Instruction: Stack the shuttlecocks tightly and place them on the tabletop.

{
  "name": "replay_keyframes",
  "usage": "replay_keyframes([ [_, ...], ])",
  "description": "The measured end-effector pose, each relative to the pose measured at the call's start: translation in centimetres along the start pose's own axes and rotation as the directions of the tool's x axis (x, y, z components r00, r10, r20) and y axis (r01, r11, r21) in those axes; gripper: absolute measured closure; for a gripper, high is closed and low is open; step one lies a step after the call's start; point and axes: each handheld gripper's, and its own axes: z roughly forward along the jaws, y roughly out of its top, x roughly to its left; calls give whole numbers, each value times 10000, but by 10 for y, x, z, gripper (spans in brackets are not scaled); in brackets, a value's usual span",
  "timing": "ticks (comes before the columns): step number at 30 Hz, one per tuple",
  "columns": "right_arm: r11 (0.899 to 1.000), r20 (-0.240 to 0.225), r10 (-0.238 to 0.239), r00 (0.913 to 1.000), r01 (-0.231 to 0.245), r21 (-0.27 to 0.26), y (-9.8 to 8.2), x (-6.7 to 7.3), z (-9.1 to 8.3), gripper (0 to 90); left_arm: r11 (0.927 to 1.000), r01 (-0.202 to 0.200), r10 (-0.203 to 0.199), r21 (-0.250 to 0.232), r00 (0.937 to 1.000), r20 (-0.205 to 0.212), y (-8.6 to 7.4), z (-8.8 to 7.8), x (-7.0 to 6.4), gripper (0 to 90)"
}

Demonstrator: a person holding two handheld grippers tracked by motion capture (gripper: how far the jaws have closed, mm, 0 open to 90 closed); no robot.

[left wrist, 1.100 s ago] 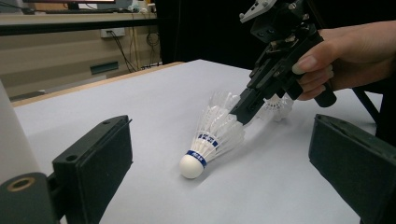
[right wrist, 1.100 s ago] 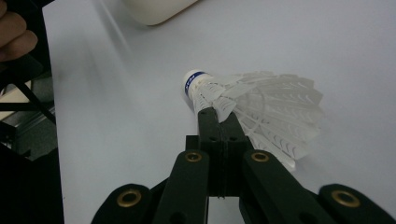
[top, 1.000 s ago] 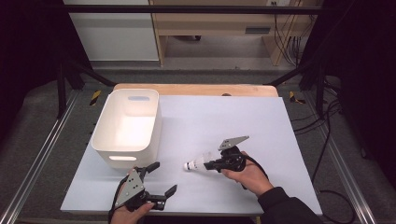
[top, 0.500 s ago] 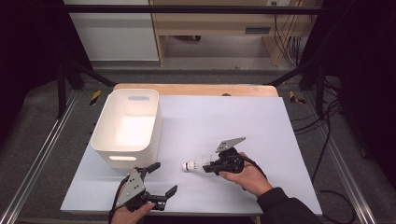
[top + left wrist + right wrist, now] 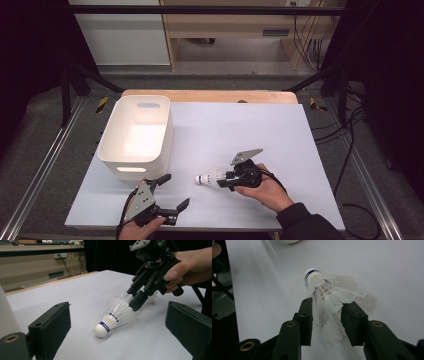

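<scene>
i have the shuttlecock [image 5: 329,293] lying on its side on the white table sheet [image 5: 240,130], its feather skirt sitting between the jaws of my right gripper [image 5: 226,181] and its cork nose poking out past the jaw tips. those jaws have just been opening. in the right gripper view the pads stand a little apart with the feathers loose in the gap; one pad may brush the skirt, but nothing looks squeezed, so i read it as let go, not gripped. the left gripper view backs that up: the shuttlecock rests on the sheet by its own weight, cork down at the front.

my left gripper [image 5: 172,191] sits wide open and empty, and the shuttlecock lies out ahead of its jaws, well beyond their tips, roughly centred between them.

the white bin [image 5: 135,132] stands off to the side of the left jaws and looks empty as far as i can see into it.

so my judgement: the shuttlecock is set down and released. if it is meant for the bin, that part is not yet done, and a fresh grasp is what remains.
</scene>
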Motion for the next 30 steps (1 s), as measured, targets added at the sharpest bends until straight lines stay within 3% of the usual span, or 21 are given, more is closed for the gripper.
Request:
replay_keyframes([
  [6,9995,304,-241,9992,235,188,2,3,-1,503,10000,-1,1,-9,10000,-2,0,-1,0,60],
  [11,9996,684,-259,9973,249,159,2,4,-3,336,10000,-6,6,8,10000,-23,0,0,0,60],
  [18,9993,962,-349,9947,332,194,1,7,-4,239,10000,-21,21,3,10000,-12,0,0,0,59],
  [22,9981,1491,-598,9870,565,262,0,12,-4,157,10000,-22,22,-1,10000,-19,0,0,0,59],
  [26,9968,1762,-801,9811,774,220,1,15,-6,137,10000,-18,18,2,10000,-21,0,0,1,59],
  [27,9946,1936,-1036,9756,1000,279,1,17,-7,130,10000,-23,23,1,10000,-20,0,0,1,60],
  [30,9930,2141,-1181,9696,1152,263,1,17,-10,121,10000,-34,34,-7,10000,-22,0,-1,1,59],
])
